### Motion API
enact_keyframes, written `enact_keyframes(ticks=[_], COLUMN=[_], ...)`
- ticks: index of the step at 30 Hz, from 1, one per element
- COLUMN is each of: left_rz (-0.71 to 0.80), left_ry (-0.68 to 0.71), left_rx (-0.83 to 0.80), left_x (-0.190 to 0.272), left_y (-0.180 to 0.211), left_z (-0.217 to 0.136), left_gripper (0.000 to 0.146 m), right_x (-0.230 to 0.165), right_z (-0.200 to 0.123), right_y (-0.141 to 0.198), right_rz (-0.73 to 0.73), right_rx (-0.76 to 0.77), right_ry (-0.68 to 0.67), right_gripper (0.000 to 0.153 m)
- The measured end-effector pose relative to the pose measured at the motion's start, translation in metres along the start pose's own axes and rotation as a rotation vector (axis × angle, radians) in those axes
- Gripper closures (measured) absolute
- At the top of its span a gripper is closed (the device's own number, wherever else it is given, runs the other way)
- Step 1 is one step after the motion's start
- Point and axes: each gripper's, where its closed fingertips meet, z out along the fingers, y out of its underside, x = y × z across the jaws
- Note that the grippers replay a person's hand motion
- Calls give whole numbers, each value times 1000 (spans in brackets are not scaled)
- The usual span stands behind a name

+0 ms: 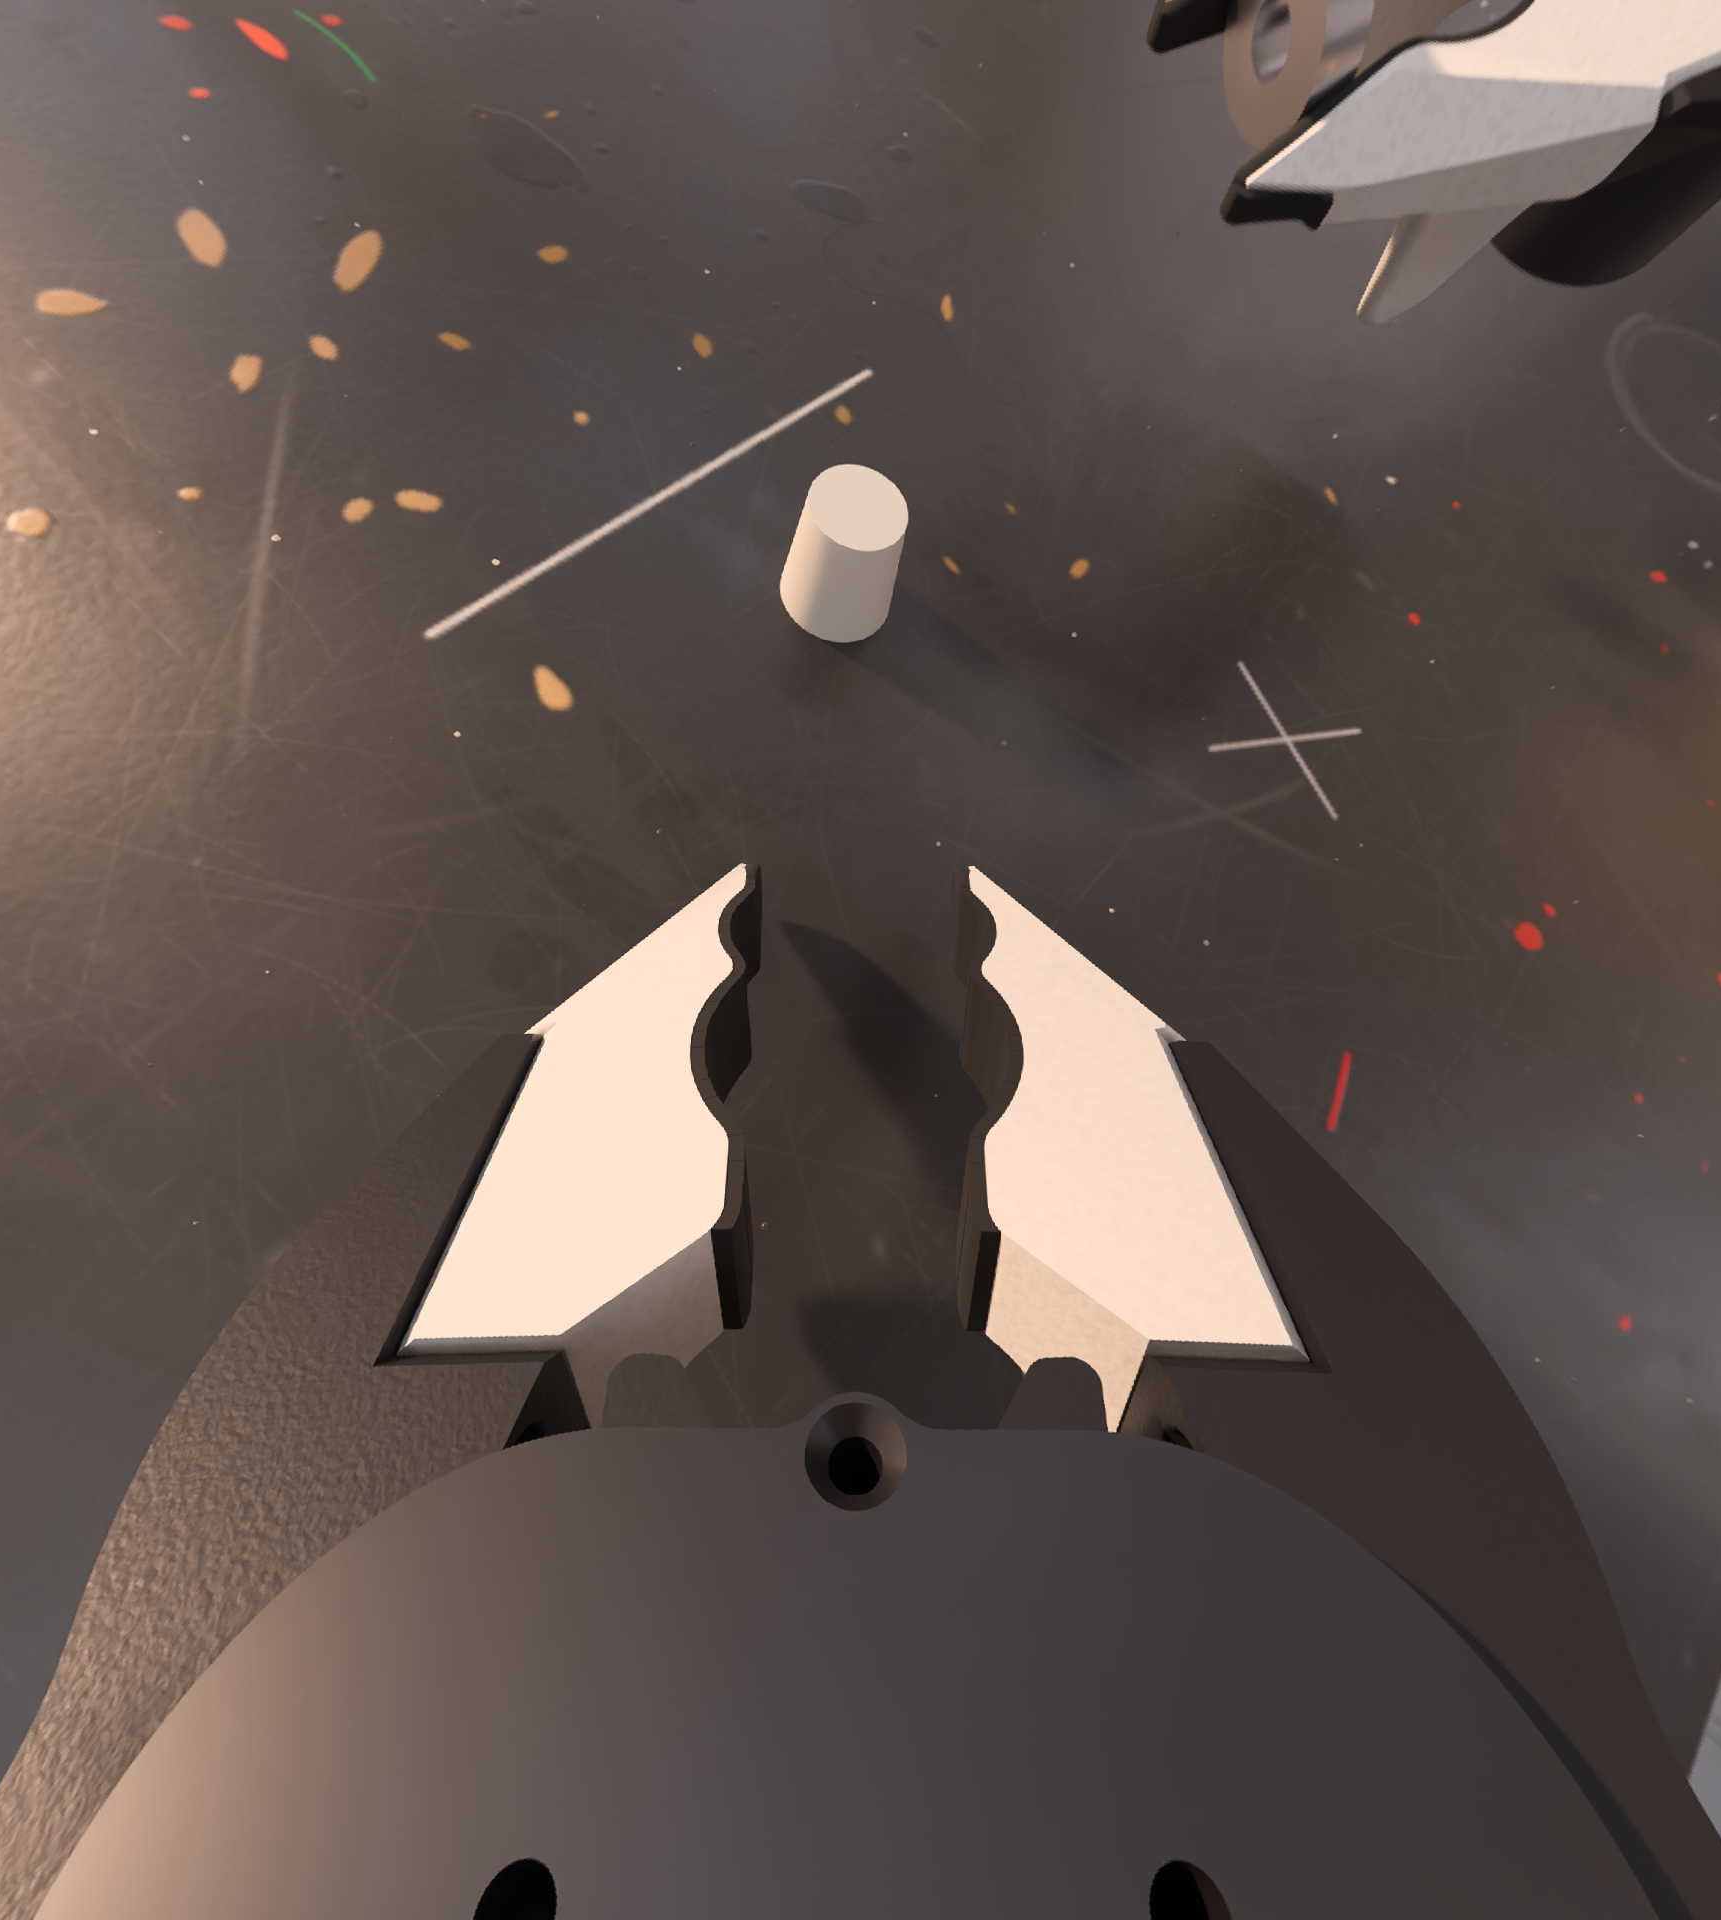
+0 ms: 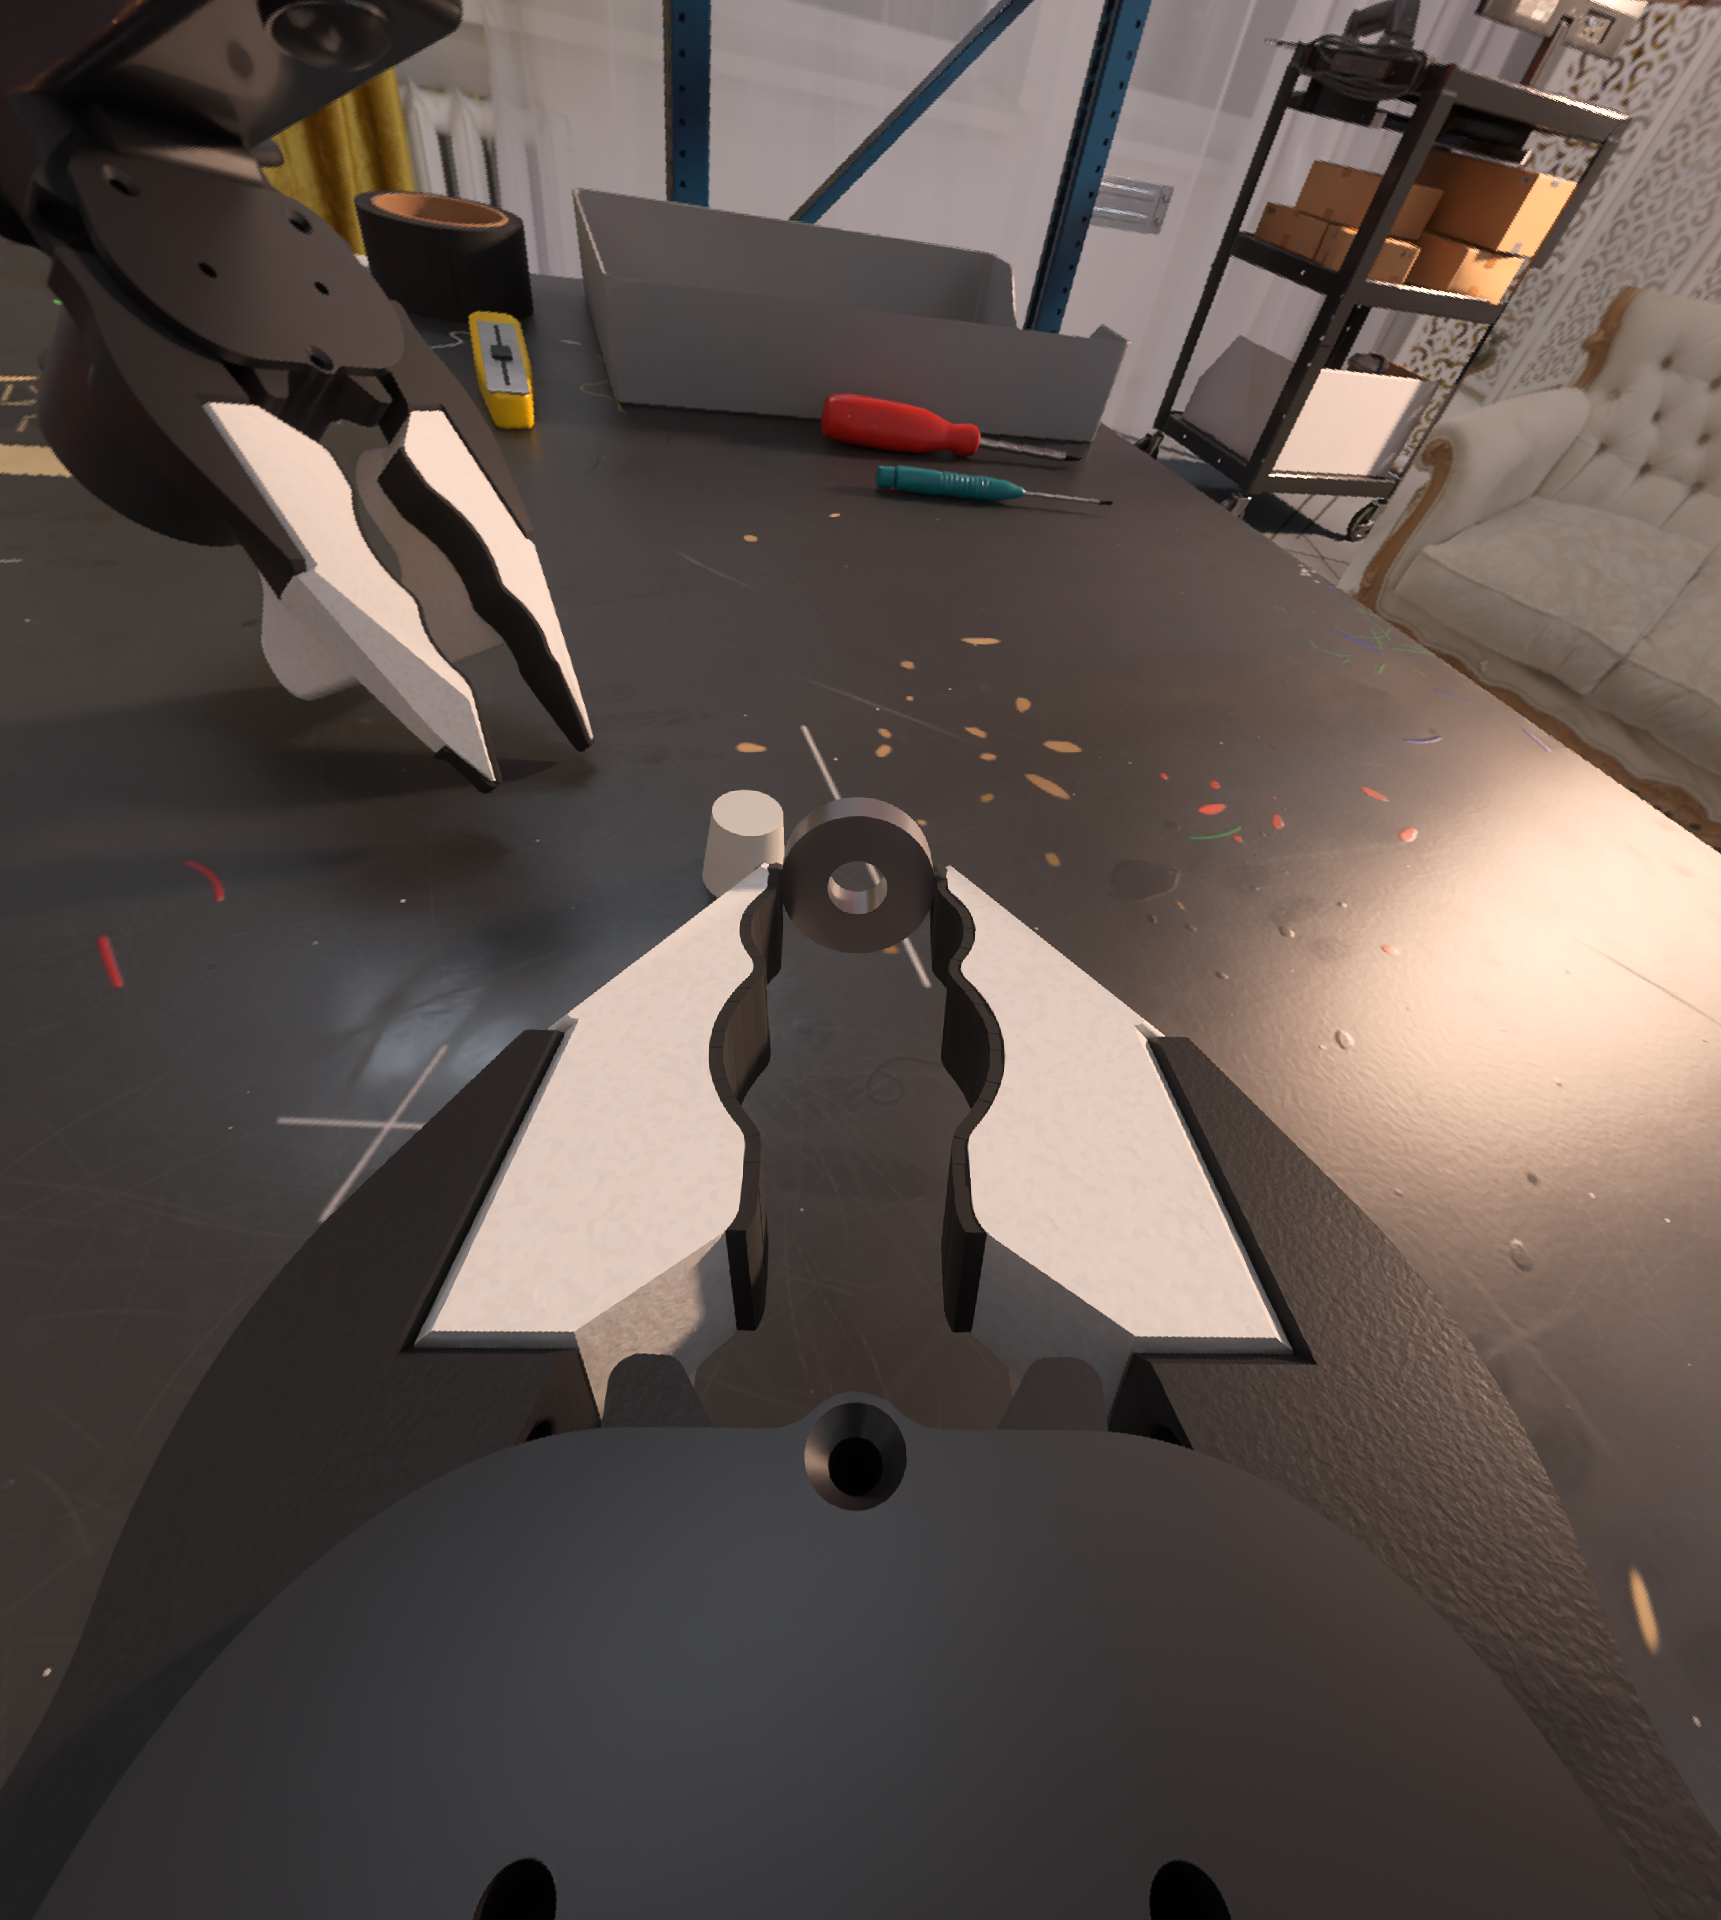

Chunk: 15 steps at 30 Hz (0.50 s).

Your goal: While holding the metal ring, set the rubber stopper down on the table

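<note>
Risk now sits with my right gripper (image 2: pixel 858 878) pinching the metal ring (image 2: pixel 856 875) only at its tips; the rubber stopper (image 1: pixel 843 553) stands on the table (image 1: pixel 212 935), and my empty, parted left gripper (image 1: pixel 858 883) could topple it.

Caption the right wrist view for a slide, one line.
Right gripper holds the metal ring above the table; the stopper stands released beside the open left gripper.

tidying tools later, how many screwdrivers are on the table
2: a red-handled screwdriver lying before the grey open box, and a thinner teal-handled screwdriver just nearer. Others may be hidden.
</note>
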Motion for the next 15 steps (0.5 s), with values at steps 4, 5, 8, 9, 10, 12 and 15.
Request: enact_keyframes(ticks=[4, 5, 8, 9, 10, 12, 15], left_rz=[-31, -34, -35, -34, -31, -25, -25], left_ry=[33, 40, 47, 46, 43, 38, 35], left_rx=[17, 21, 26, 24, 22, 19, 13], left_x=[0, 1, 1, 1, 1, 1, 1], left_y=[-2, -2, -3, -2, -2, -2, -1], left_z=[-2, -2, -3, -3, -3, -2, -2], left_gripper=[105, 104, 103, 103, 103, 103, 103], right_x=[-4, -5, -8, -10, -11, -13, -15], right_z=[2, 2, 4, 4, 5, 6, 6], right_y=[2, 2, 4, 4, 5, 6, 7], right_rz=[-14, -18, -36, -43, -51, -64, -70], right_rx=[-15, -20, -32, -36, -41, -51, -57], right_ry=[-22, -27, -41, -45, -49, -57, -67], right_gripper=[125, 125, 125, 125, 125, 125, 125])
